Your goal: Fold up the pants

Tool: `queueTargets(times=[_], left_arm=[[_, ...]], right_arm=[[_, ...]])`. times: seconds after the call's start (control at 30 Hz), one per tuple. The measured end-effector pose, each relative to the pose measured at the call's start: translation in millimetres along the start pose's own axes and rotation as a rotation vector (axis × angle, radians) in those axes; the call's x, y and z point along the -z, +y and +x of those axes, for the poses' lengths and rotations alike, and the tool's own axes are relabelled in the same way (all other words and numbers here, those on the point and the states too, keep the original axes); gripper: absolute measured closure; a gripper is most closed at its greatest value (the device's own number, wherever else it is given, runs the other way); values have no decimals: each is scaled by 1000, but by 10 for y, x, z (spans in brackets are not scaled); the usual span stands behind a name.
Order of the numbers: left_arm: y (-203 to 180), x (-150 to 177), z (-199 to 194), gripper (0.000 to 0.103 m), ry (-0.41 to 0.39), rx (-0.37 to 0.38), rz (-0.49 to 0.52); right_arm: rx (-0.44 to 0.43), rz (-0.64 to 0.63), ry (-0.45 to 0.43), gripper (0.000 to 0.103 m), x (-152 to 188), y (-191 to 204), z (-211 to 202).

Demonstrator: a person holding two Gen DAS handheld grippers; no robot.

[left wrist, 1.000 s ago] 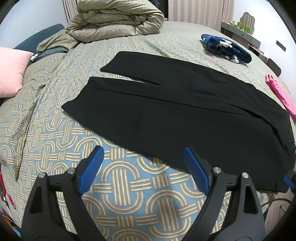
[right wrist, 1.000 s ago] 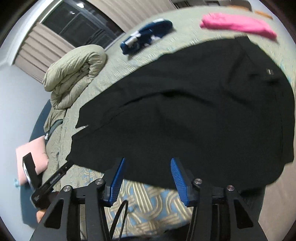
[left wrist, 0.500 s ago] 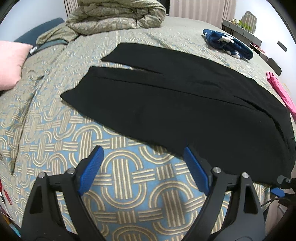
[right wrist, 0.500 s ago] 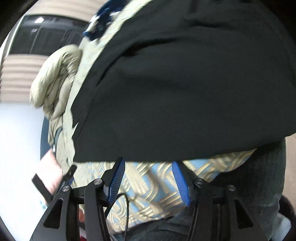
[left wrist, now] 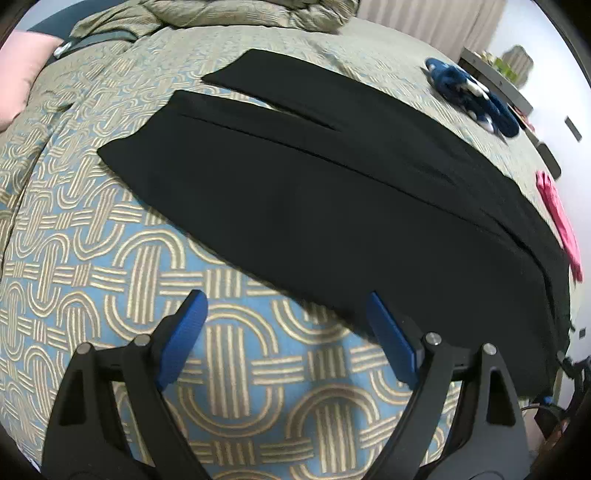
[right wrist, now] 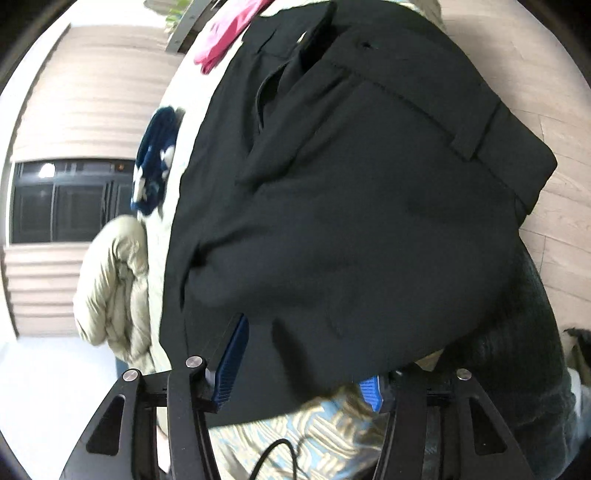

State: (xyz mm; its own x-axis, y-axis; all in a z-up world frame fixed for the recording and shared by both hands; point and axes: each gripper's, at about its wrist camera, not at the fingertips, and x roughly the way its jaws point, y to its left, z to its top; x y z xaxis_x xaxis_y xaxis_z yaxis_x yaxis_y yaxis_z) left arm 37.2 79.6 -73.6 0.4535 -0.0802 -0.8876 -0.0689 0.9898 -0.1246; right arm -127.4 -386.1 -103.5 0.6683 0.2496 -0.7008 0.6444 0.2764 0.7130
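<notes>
Lying flat across the blue-and-gold patterned bedspread (left wrist: pixel 236 354): long black dress pants (left wrist: pixel 332 192). Hovering jaws-wide over the near leg edge, empty: left gripper (left wrist: pixel 284 332). Straddling the waistband end, jaws apart, grip impossible to confirm: right gripper (right wrist: pixel 299 373).

One pair of black pants (left wrist: pixel 332 192) lies spread across the one bed (left wrist: pixel 74 229), its two legs side by side. Beyond the pants from the near edge sits one rolled olive duvet (left wrist: pixel 251 14), and off to the far side of them one dark blue garment with white patches (left wrist: pixel 469 96). Just beside the waist end of the pants lies one bright pink garment (left wrist: pixel 557 218). One pink pillow (left wrist: pixel 14 77) rests past the leg ends. Two grippers hover at the pants' near edge, the left gripper (left wrist: pixel 284 332) and the right gripper (right wrist: pixel 299 373), each with two blue-padded fingers.
</notes>
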Motion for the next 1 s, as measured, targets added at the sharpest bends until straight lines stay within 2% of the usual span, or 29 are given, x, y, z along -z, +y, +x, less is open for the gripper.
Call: queueTargets(times=[0.03,0.07,0.13,0.23,0.33,0.57,0.67,0.77,0.83,0.87,0.9,0.93,1.0], left_arm=[[34,-16,-2,15,-3,-3,-13],[64,-31,2,15,-5,-4,-22],[141,-66,7,15,-11,-17,-42],[254,-115,30,15,-4,-12,-84],[329,-163,70,15,15,16,-128],[371,-237,200,15,70,31,-186],[388,-274,359,25,131,57,-228],[354,-320,390,25,121,28,-237],[331,-377,410,37,110,5,-232],[335,-410,415,58,96,-19,-234],[340,-435,416,85,90,-37,-239],[365,-457,410,95,85,-46,-249],[485,-494,353,98,71,25,-318]], right_arm=[[27,-57,-31,67,0,87,-25],[72,-116,-56,78,52,188,-42],[117,-245,-94,88,72,277,-126],[158,-377,-135,89,125,512,-144],[153,-449,-159,89,122,652,-217],[133,-492,-164,89,64,764,-289],[142,-499,-157,89,50,799,-232],[141,-492,-146,89,34,799,-222],[143,-489,-138,89,30,785,-226],[144,-488,-136,88,30,783,-227],[146,-487,-133,88,25,783,-220],[148,-486,-131,88,22,787,-216],[145,-486,-130,88,15,801,-222]])
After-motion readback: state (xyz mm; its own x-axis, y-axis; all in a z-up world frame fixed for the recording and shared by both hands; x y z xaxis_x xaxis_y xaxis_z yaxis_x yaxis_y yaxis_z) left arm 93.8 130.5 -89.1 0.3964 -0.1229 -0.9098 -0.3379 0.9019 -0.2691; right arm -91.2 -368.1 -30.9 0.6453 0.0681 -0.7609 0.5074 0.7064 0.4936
